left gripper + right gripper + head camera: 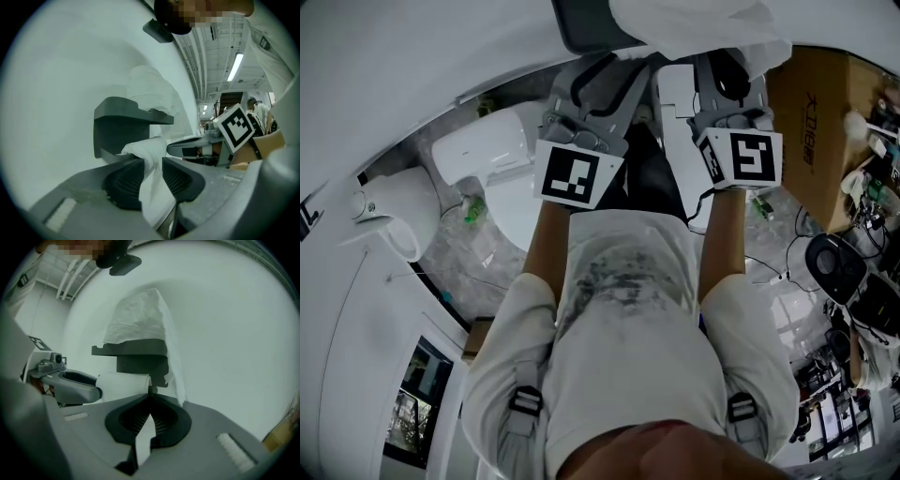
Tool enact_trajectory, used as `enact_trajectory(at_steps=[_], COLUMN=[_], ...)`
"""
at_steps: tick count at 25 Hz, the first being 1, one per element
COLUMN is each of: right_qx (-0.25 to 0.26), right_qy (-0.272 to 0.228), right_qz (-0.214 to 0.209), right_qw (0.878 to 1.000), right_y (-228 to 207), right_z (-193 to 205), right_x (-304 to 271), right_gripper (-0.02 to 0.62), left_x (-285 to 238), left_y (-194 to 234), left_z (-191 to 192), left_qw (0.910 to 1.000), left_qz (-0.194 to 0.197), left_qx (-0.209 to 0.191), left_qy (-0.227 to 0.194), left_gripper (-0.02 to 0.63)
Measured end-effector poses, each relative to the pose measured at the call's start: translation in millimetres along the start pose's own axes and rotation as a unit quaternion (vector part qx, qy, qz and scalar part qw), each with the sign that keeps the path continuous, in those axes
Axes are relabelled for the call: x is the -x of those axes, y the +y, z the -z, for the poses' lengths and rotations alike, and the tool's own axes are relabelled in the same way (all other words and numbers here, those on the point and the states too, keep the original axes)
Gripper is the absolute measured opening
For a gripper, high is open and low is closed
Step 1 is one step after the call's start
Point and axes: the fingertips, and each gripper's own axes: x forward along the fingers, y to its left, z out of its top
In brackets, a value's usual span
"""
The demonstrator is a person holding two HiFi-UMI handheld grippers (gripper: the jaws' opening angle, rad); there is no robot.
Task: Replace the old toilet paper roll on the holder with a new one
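A dark grey holder [140, 357] is fixed to the white wall, and loose white tissue [136, 319] is heaped on its top shelf. Under the shelf sits a white paper roll [123, 384]. My right gripper [150, 397] is shut, its tips right at the roll's right end. My left gripper [150, 161] stands open at the holder [117, 126]. A crumpled tail of white paper [147, 154] hangs through the gap between its pads. In the head view both grippers [581, 103] [727, 89] reach up to the holder [581, 33], side by side.
A white toilet [502, 159] stands on the marbled floor at the left, with a white fixture [389, 211] beside it. A cardboard box [816, 122] and cables with gear [834, 267] crowd the right. A dark bracket [123, 263] juts from the wall above the holder.
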Motion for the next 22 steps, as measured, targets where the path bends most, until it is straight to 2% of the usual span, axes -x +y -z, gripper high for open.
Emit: enact_trajectory(at_steps=[3,7,12,15,18,22], right_qx=[-0.007,-0.019,-0.033,-0.048,-0.074,-0.085], right_qy=[-0.001,-0.001,-0.007,-0.013,-0.020,-0.022], right_qz=[-0.006,-0.015,-0.035,-0.051,-0.072,-0.080], right_qw=[1.000,1.000,0.999,0.997,0.994,0.993], right_y=[0,-1,0,-3,-5,-4], right_z=[0,0,2,2,4,6], right_x=[-1,-1,-2,-3,-2,-3], right_gripper=[0.002,0.002,0.002,0.002,0.002,0.002], left_x=[0,-2,-3,-4,-4,-6], left_y=[1,0,-7,-11,-11,-9], left_z=[0,-1,2,1,6,11], left_qw=[1.0000,0.9993,0.9999,0.9999,0.9996,0.9998], left_qz=[-0.004,-0.013,-0.011,0.010,0.024,0.002], left_qx=[-0.003,-0.034,0.002,0.009,-0.003,-0.010], left_qy=[-0.002,0.008,0.002,0.000,0.017,0.019], left_gripper=[0.121,0.121,0.176,0.193,0.193,0.193])
